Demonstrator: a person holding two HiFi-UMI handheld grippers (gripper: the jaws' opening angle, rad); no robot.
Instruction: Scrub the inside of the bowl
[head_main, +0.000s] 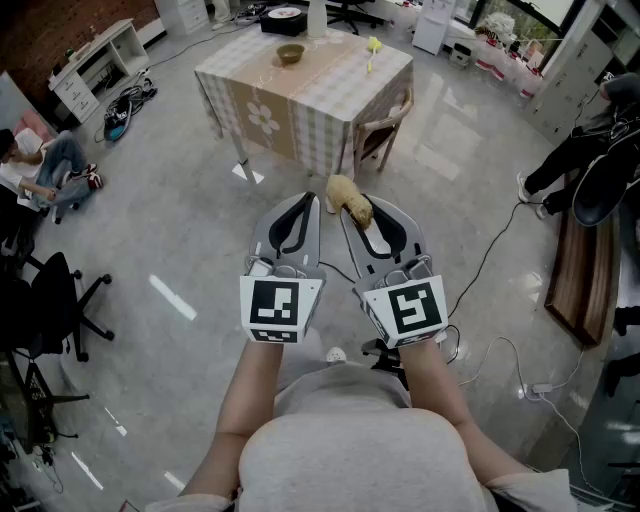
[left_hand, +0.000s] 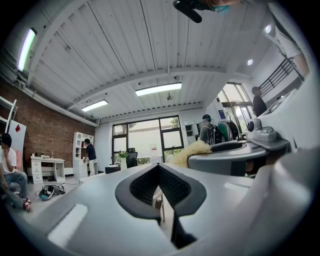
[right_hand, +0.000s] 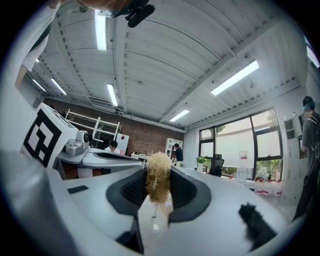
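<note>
A small brownish bowl (head_main: 291, 53) stands on a checked-cloth table (head_main: 330, 100) far ahead across the floor. I hold both grippers level side by side in front of my body, well short of the table. My right gripper (head_main: 358, 214) (right_hand: 158, 186) is shut on a tan fibrous scrubber (head_main: 350, 198) (right_hand: 158, 176), which sticks out past the jaw tips. The scrubber (left_hand: 191, 152) also shows in the left gripper view. My left gripper (head_main: 302, 200) (left_hand: 159, 169) is shut with nothing between its jaws.
A wooden chair (head_main: 385, 128) is tucked at the table's right side. A white bottle (head_main: 316, 18) and a dark box (head_main: 283, 20) stand at the table's far end. A person (head_main: 45, 170) sits at left near an office chair (head_main: 55, 300). Cables (head_main: 500, 250) cross the floor at right.
</note>
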